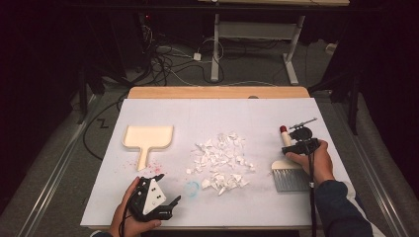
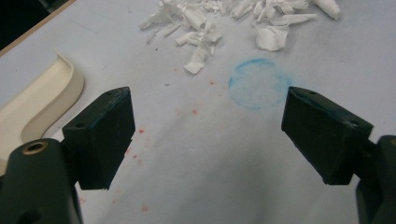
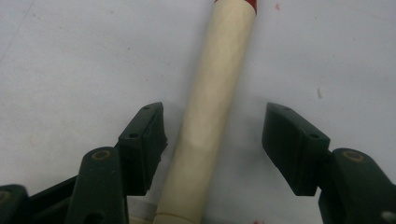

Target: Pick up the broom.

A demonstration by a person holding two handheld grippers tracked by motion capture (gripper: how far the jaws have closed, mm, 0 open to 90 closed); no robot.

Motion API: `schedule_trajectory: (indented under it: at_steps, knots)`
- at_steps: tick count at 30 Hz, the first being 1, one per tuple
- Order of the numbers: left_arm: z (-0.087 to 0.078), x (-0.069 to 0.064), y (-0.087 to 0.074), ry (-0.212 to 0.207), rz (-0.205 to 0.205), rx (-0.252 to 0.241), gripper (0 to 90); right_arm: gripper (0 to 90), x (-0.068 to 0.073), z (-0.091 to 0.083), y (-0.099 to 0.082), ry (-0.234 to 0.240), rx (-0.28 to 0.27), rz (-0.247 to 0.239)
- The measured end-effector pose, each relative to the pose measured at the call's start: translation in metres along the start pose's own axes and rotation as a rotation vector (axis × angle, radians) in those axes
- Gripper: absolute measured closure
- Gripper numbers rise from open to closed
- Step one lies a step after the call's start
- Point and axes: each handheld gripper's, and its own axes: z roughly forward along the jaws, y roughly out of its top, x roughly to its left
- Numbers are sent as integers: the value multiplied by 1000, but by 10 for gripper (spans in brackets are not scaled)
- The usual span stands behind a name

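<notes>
My right claw [image 3: 212, 140] straddles the brush handle [image 3: 210, 116], jaws apart, near the bench's right edge. My left claw [image 2: 205, 135] gapes empty. Paper scraps [image 1: 220, 160] unswept; dustpan [image 1: 147, 138] empty.

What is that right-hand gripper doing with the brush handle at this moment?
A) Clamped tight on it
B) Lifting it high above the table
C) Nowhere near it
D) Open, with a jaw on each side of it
D. In the right gripper view the right gripper is open, its jaws standing apart either side of the cream brush handle, with gaps showing and the brush lying on the table.
</notes>
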Motion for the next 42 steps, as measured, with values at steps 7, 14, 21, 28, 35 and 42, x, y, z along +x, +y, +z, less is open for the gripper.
schedule_trajectory:
  at_steps: [7,14,21,28,35,42]
  knots:
    - [1,0,1,-3,5,2,165,569,-2,2,0,54,-15,43]
    - [2,-1,2,-9,12,3,164,698,0,2,-3,51,-60,46]
    - [5,-1,1,-14,8,20,164,712,3,-2,-15,36,-182,32]
    - [2,0,1,0,-16,18,166,714,-3,-29,-28,44,-339,43]
    - [0,-1,5,7,-41,-1,168,715,-7,-61,-39,45,-486,44]
    - [0,0,15,-15,-77,-49,182,716,-9,-79,-43,48,-559,52]
